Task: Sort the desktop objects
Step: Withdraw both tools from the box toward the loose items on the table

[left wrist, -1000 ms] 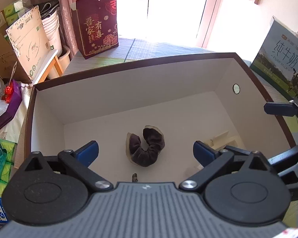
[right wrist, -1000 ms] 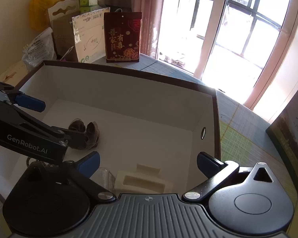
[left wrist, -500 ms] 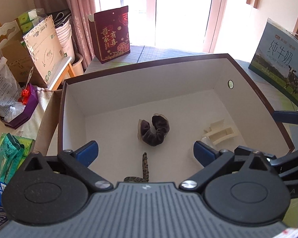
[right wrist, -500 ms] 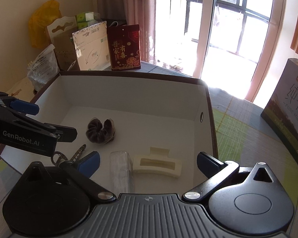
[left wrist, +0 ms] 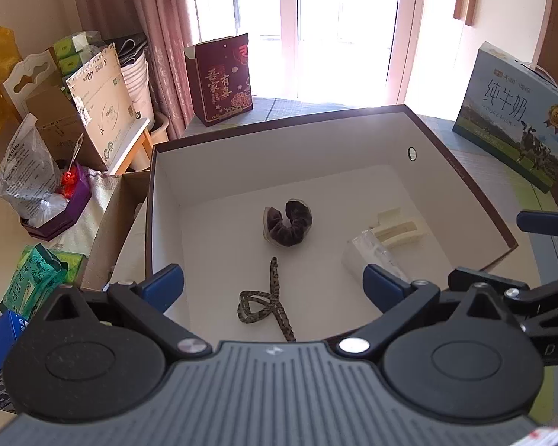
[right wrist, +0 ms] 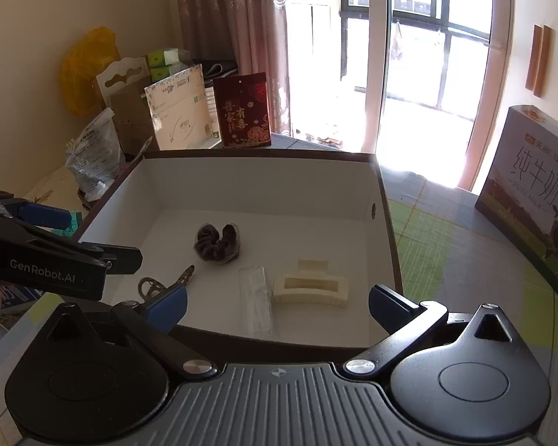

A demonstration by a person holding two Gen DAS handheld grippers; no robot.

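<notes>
- Left gripper (left wrist: 271, 284), black with blue-padded fingers: spread wide, nothing between the pads, poised above the near edge of a large open box.
- Right gripper (right wrist: 277, 299), same build: also spread wide and empty, hovering at the box's near wall (its blue pad and black linkage also visible at the right edge of the left wrist view).
- Large rectangular cardboard box (left wrist: 476, 193), dark brown outside and white inside: open at the top, resting on a table with a green and grey checked cloth (right wrist: 446, 252).
- Dark brown velvet scrunchie (left wrist: 288, 223): curled in a C shape near the middle of the box floor.
- Thin leopard-print hair tie (left wrist: 266, 303): looped and stretched out on the floor nearer the grippers, apart from the scrunchie.
- Cream plastic claw hair clip (right wrist: 310, 288): lying on its side toward the right wall.
- Clear plastic packet (right wrist: 256, 299): flat, just beside the clip on its left (contents too faint to tell).
- Blue and green milk carton box (right wrist: 539, 200): upright on the table, well right of the brown box.
- Dark red gift bag with gold characters (left wrist: 223, 81): upright beyond the far wall, near the pink curtain (left wrist: 156, 22).
</notes>
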